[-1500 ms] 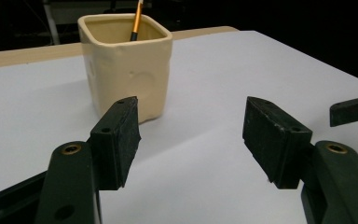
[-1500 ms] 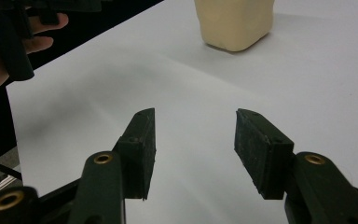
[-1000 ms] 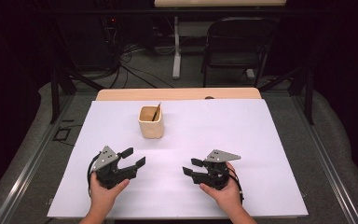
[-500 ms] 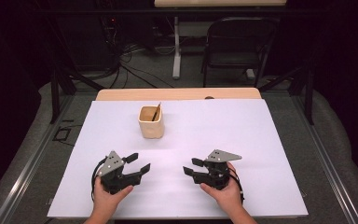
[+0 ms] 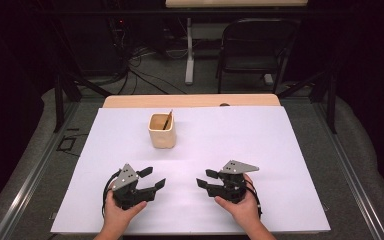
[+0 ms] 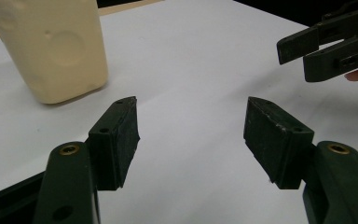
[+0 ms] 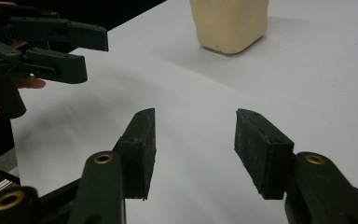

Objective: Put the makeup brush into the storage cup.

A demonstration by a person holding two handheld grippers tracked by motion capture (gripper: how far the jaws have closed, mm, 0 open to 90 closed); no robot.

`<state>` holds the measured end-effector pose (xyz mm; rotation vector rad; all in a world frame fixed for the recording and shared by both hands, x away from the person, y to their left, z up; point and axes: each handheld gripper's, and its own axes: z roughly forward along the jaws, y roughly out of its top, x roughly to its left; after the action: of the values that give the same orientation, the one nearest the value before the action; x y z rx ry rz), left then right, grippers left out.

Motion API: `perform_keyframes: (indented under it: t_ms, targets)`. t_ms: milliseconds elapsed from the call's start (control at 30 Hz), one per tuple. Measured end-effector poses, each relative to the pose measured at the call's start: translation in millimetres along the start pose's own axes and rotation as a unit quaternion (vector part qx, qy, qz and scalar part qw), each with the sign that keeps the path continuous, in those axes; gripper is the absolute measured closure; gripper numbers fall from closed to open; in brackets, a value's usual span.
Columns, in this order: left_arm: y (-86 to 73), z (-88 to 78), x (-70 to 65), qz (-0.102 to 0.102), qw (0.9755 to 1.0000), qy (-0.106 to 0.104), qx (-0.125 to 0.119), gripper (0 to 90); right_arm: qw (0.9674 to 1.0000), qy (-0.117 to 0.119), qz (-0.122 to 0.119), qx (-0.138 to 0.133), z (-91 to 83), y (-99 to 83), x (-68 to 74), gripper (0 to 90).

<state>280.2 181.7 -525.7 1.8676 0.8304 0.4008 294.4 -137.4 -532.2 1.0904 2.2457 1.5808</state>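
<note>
A cream square cup (image 5: 161,132) stands on the white table cover (image 5: 260,145), left of centre, with a thin brown stick (image 5: 168,120) leaning inside it. My left gripper (image 5: 154,177) rests low near the front edge, open, nothing between its jaws. My right gripper (image 5: 205,178) sits opposite it, also open with nothing held, and the two point toward each other. In the left gripper view, the left gripper (image 6: 191,126) frames bare white surface, with the cup (image 6: 51,46) at upper left and the right gripper (image 6: 326,44) at upper right. In the right gripper view, the right gripper (image 7: 196,140) faces the cup (image 7: 230,23) and the left gripper (image 7: 51,46).
A wooden tabletop edge (image 5: 190,101) shows beyond the white cover. Behind the table stand a dark chair (image 5: 255,50) and floor cables (image 5: 140,65). White surface stretches to the right of the cup and between the grippers.
My left gripper has shifted a little to the right and toward the front edge, its jaws turning more toward the right gripper. The right gripper and the cup have stayed put.
</note>
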Motion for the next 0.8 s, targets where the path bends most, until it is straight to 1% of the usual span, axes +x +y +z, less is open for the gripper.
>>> perform_keyframes:
  t_ms: [333, 367, 467, 600, 700, 767, 800]
  targets:
    - [-3.1, 5.2, -2.3, -0.002, 0.9999, -0.004, 0.01, 35.7, 1.0, -0.001, 0.002, 0.0, 0.6, -0.6, -0.1, 48.3]
    - [-3.3, 5.7, -2.5, 0.002, 0.9999, -0.004, 0.012, 35.7, 1.0, -0.001, 0.001, 0.0, 0.8, -0.7, -0.1, 48.3]
    - [-4.1, 7.0, -3.2, 0.002, 0.9999, -0.008, 0.014, 35.7, 1.0, -0.002, 0.001, 0.001, 1.3, -1.0, -0.4, 48.3]
    - [-4.9, 8.4, -3.0, 0.003, 0.9998, -0.007, 0.018, 35.7, 1.0, -0.001, 0.003, 0.0, 1.1, -0.9, -0.5, 48.3]
    - [-5.1, 9.3, -1.7, -0.003, 0.9998, -0.006, 0.019, 35.7, 1.0, -0.003, 0.0, 0.0, 0.2, -0.5, -2.0, 48.2]
    - [-5.4, 10.0, 0.1, -0.008, 0.9997, -0.005, 0.022, 35.7, 1.0, -0.004, 0.005, -0.001, -0.6, -0.7, -3.0, 48.0]
    - [-5.9, 10.7, 1.1, -0.013, 0.9997, -0.006, 0.02, 35.7, 1.0, -0.003, 0.007, -0.005, -0.7, -1.1, -3.7, 47.8]
